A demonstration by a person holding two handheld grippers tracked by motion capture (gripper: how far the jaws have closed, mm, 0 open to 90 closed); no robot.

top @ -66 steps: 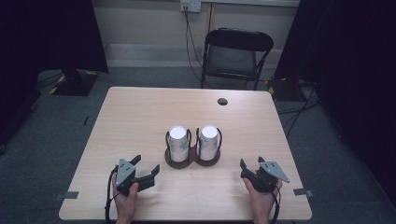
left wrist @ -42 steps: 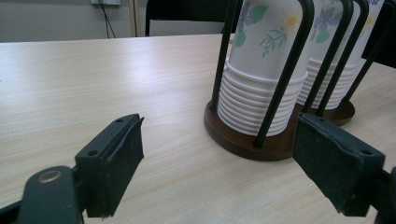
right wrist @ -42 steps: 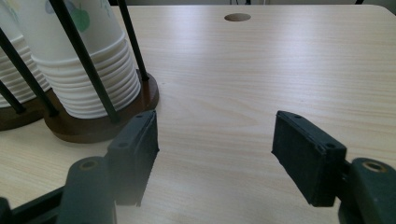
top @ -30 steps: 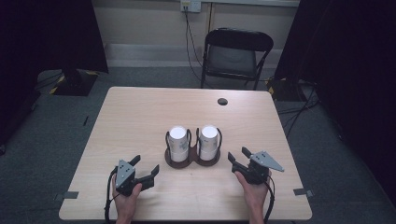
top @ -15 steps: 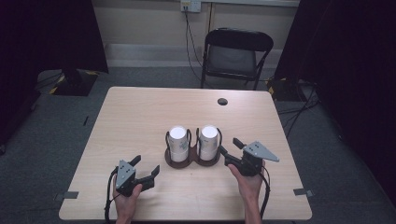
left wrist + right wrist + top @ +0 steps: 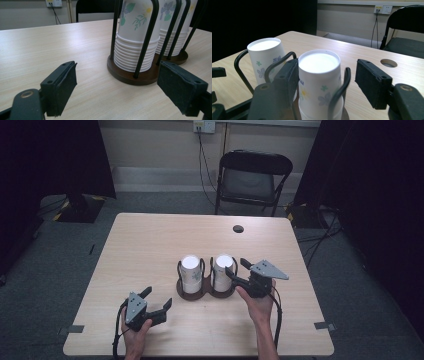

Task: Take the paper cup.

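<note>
Jaws of the right gripper [image 6: 235, 270] have just been opening and now stand apart on both sides of the right cup stack [image 6: 223, 270]; in the right gripper view the pads do not seem to press on the top cup [image 6: 319, 75], and one pad stands clearly away from it. Jaws of the left gripper [image 6: 156, 300] are wide open with nothing between them, low over the table [image 6: 150, 240] near its front edge, to the left of the holder.

Near the middle of the table, a little toward the front edge, stands a dark cup holder [image 6: 192, 292] with a round brown base and black wire loops. It has two places side by side. Each place holds a stack of white paper cups placed upside down, so the flat bottoms look up. The left cup stack [image 6: 191, 272] shows many rims one above the other in the left gripper view [image 6: 136, 50].

On the cups are printed small flowers and leaves in green, purple and yellow. The left top cup [image 6: 265, 60] also carries small blue characters, too small to read.
</note>
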